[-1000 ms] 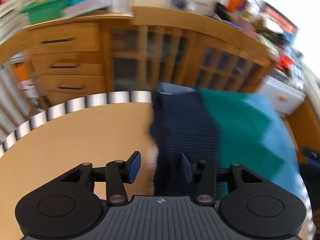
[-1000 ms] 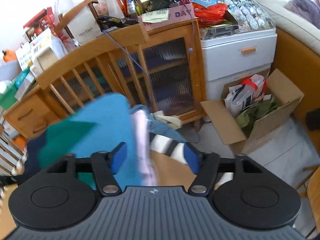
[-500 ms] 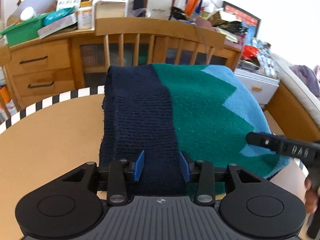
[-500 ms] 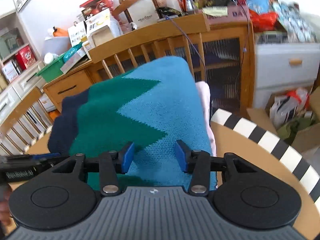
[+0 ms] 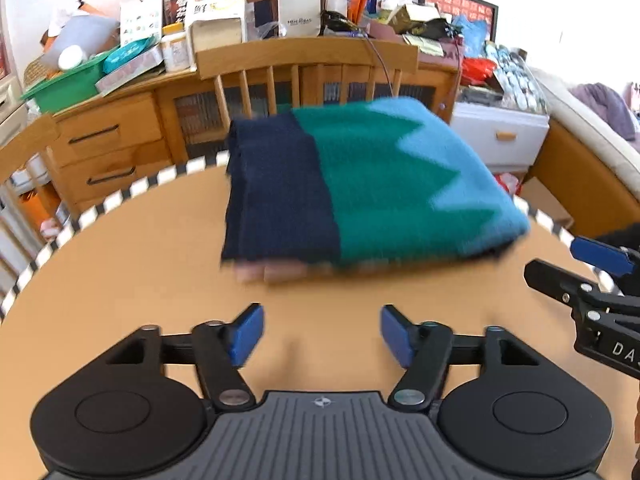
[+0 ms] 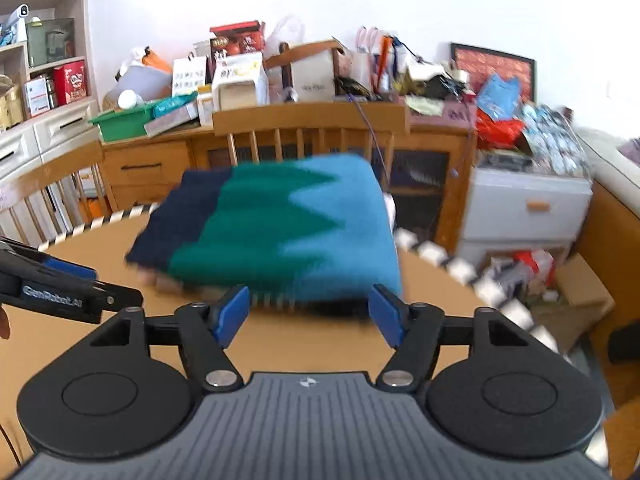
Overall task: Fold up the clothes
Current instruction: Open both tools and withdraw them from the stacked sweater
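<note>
Left wrist | 1 folded sweater (image 5: pixel 360 184) on table (image 5: pixel 120 280) | 2 grippers: left gripper (image 5: pixel 322 334), right gripper (image 6: pixel 308 312) opening, empty

Wooden chair (image 5: pixel 308 60) behind round table (image 5: pixel 120 280), cluttered sideboard (image 5: pixel 112 132), white drawer unit (image 6: pixel 528 208).

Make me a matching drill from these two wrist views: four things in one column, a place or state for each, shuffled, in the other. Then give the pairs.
Things:
1. folded sweater
2. left tongs
3. wooden chair
4. green bin

Places or states:
A. on the sideboard, among clutter
B. behind the table's far edge
C. lying on the round table, navy, green and blue
D. jaws opening, nothing between them

Pairs: 1-C, 2-D, 3-B, 4-A
</note>
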`<state>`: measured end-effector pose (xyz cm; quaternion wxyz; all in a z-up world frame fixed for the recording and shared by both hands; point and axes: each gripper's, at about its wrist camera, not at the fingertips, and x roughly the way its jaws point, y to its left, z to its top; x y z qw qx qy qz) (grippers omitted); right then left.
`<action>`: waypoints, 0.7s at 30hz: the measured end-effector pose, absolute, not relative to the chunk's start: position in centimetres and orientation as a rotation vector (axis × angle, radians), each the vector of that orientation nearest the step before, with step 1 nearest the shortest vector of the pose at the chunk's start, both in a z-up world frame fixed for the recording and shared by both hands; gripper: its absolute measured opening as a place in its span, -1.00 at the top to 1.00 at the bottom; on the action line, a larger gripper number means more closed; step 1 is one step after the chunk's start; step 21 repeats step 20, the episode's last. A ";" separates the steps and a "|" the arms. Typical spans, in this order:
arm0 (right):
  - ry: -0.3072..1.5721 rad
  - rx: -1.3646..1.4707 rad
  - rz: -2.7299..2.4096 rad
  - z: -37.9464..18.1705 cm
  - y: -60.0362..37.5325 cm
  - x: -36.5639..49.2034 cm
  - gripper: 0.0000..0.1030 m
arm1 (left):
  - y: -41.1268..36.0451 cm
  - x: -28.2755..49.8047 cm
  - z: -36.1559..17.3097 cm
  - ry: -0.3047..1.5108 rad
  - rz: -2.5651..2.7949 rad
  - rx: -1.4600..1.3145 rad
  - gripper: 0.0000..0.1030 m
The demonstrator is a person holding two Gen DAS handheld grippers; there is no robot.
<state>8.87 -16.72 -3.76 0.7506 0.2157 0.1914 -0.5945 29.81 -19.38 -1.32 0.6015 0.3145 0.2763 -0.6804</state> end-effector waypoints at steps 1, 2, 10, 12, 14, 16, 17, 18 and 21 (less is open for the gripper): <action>0.417 0.493 -1.304 -4.0 -15.7 8.9 -0.41 | -18.2 29.9 -1.4 0.653 -1.558 0.722 -0.61; 0.415 0.515 -1.309 -4.2 -14.8 9.0 -0.42 | -17.1 30.0 -1.5 0.668 -1.541 0.715 -0.65; 0.404 0.570 -1.298 -3.3 -11.3 9.6 -0.62 | -12.8 30.2 -1.1 0.718 -1.488 0.667 -0.95; 0.393 0.555 -1.305 -2.7 -11.0 9.7 -0.68 | -12.3 30.1 -0.6 0.701 -1.501 0.649 -0.97; 0.381 0.545 -1.305 -2.1 -11.0 9.7 -0.70 | -12.3 30.1 -0.2 0.706 -1.501 0.636 -0.97; 0.386 0.543 -1.308 -1.8 -11.3 9.8 -0.71 | -12.4 30.1 0.2 0.707 -1.501 0.623 -0.97; 0.386 0.543 -1.306 -1.7 -11.5 9.8 -0.71 | -12.6 30.2 0.4 0.706 -1.500 0.617 -0.97; 0.386 0.544 -1.305 -1.6 -11.6 9.8 -0.71 | -12.7 30.3 0.6 0.705 -1.499 0.612 -0.97; 0.383 0.545 -1.303 -1.5 -11.8 9.8 -0.71 | -13.0 30.4 0.8 0.699 -1.490 0.601 -0.97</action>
